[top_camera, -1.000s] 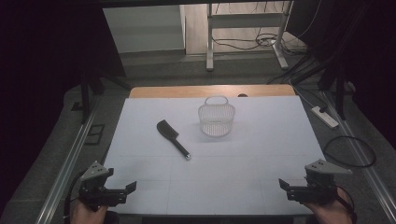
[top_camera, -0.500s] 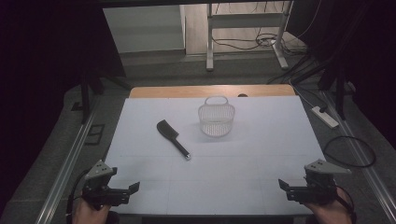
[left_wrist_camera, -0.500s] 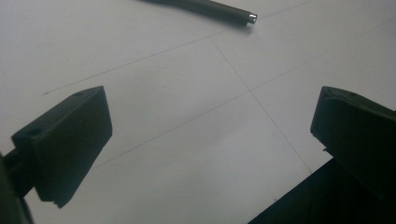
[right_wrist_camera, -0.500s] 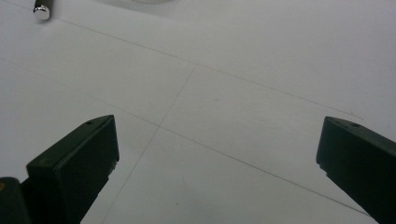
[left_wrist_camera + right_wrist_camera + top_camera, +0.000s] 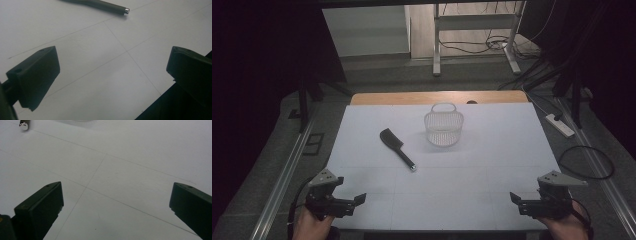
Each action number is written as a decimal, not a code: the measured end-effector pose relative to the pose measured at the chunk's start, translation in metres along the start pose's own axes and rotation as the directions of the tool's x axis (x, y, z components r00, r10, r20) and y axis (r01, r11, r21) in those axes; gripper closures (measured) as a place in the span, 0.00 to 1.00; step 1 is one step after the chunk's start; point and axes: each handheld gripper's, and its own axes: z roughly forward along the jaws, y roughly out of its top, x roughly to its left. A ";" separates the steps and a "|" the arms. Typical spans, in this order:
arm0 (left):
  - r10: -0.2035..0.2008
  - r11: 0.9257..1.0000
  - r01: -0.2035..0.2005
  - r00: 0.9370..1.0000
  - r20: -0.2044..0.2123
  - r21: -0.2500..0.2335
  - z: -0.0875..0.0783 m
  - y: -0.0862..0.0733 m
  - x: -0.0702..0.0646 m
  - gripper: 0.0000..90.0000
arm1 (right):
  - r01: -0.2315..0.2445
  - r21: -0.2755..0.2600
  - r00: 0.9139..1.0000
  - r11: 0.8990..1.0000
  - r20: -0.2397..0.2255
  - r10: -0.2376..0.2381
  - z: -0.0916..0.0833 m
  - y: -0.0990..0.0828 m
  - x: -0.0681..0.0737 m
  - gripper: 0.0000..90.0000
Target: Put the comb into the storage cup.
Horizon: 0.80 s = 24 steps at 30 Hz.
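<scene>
A black spatula-like utensil (image 5: 396,147) lies on the white table (image 5: 492,165), left of centre, with its handle pointing toward the near side. Its metal-capped handle end shows in the left gripper view (image 5: 105,4) and the right gripper view (image 5: 23,125). A clear wire basket (image 5: 443,127) stands upright just right of it. My left gripper (image 5: 357,202) rests open over the near left corner, far from both. My right gripper (image 5: 517,202) stays open over the near right corner. Neither the left gripper (image 5: 113,65) nor the right gripper (image 5: 116,202) has anything between its jaws.
A wooden strip (image 5: 437,97) borders the table's far edge. On the floor to the right lie a power strip (image 5: 559,125) and a looped cable (image 5: 584,162). Metal rails (image 5: 282,180) run along both sides of the table. A desk frame (image 5: 472,35) stands beyond.
My left gripper has shifted slightly to the right over the table's near left corner. The right gripper, utensil and basket have not moved.
</scene>
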 end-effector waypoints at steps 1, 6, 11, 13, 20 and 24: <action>0.002 1.000 -0.002 1.000 0.002 0.002 0.001 0.001 0.000 0.00 | 0.000 0.000 1.000 1.000 0.000 0.000 0.000 0.000 0.000 0.00; 0.024 1.000 -0.024 1.000 0.017 0.001 0.008 0.006 0.002 0.00 | 0.000 -0.001 1.000 1.000 -0.002 0.000 0.000 0.000 0.000 0.00; 0.026 1.000 -0.027 0.999 0.035 0.007 0.014 0.011 0.004 0.00 | 0.001 -0.004 1.000 1.000 -0.006 -0.001 0.000 0.000 0.000 0.00; 0.030 1.000 -0.030 0.999 0.033 0.008 0.016 0.013 0.005 0.00 | 0.004 -0.003 1.000 1.000 -0.011 -0.004 0.000 0.000 0.000 0.00; 0.039 0.999 -0.040 0.999 0.027 0.013 0.024 0.022 0.007 0.00 | 0.007 -0.004 1.000 1.000 -0.014 -0.007 0.000 0.000 0.000 0.00; 0.044 0.999 -0.045 0.999 0.025 0.026 0.028 0.026 0.006 0.00 | 0.008 -0.004 1.000 1.000 -0.016 -0.008 0.000 0.000 0.000 0.00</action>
